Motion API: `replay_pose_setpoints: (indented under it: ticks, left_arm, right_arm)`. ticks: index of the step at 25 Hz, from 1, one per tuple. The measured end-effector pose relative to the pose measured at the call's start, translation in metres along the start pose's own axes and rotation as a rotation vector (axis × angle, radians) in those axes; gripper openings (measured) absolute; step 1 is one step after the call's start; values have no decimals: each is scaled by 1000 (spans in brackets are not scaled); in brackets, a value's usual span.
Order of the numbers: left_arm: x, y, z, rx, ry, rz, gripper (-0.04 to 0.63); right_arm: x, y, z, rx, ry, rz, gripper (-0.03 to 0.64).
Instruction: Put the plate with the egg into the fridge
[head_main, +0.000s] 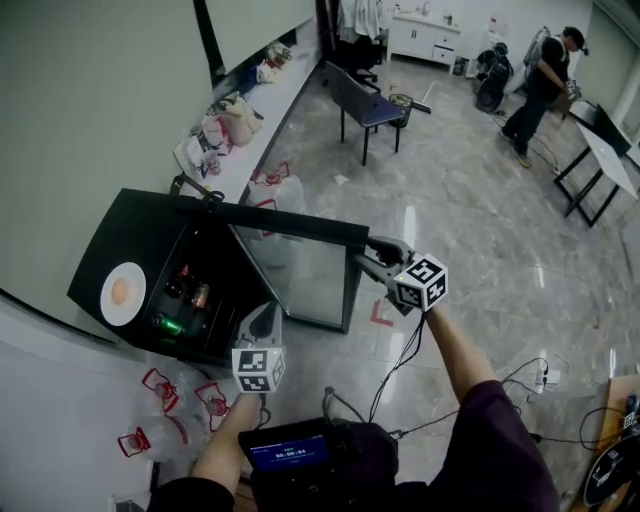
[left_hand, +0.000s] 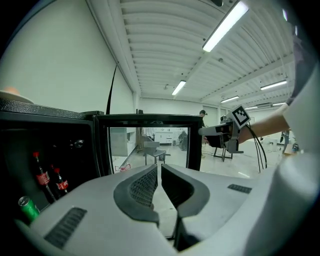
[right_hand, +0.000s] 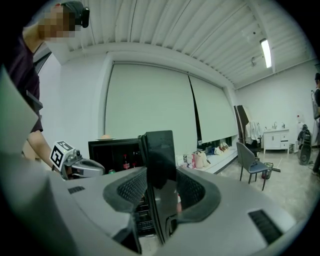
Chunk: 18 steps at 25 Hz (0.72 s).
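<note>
Holding the fridge door open, plate not yet inside

Head view: right tongs (head_main: 374, 260) clamp the door (head_main: 300, 272) edge, and the plate (head_main: 123, 293) with the egg (head_main: 120, 292) sits atop the fridge (head_main: 150, 225).

Left gripper view: left tongs (left_hand: 159, 170) are all but closed and empty. Cola bottles (left_hand: 42, 175) and a green can (left_hand: 27, 207) stand inside.

Right gripper view: the door is pinched between the pads.

Next, I reckon: fetch that plate, kept level.

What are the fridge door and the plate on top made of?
The fridge door looks like a clear glass pane in a black frame, plastic or metal; the room shows through it. The plate is smooth plain white, ceramic or plastic, can't tell which.
</note>
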<state>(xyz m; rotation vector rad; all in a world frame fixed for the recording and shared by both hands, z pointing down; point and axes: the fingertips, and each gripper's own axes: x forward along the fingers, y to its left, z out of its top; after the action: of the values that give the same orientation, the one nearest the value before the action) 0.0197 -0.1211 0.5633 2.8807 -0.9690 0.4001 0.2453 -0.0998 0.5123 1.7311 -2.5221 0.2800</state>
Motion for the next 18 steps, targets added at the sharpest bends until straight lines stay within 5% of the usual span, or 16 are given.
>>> replay_pose_setpoints:
  ticks: [6, 11, 14, 18]
  left_arm:
    - [-1, 5, 5, 1, -1, 29, 14]
    - [-18, 17, 13, 22, -12, 68, 14]
    - [-37, 31, 16, 36, -12, 97, 14]
    - [-74, 51, 28, 57, -14, 138, 12]
  right_arm:
    - [6, -22, 4, -12, 12, -21, 186]
    - [-25, -28, -4, 18, -40, -183, 187]
    - [-49, -5, -15, 14, -74, -223, 187]
    - [-47, 58, -16, -113, -73, -147, 179]
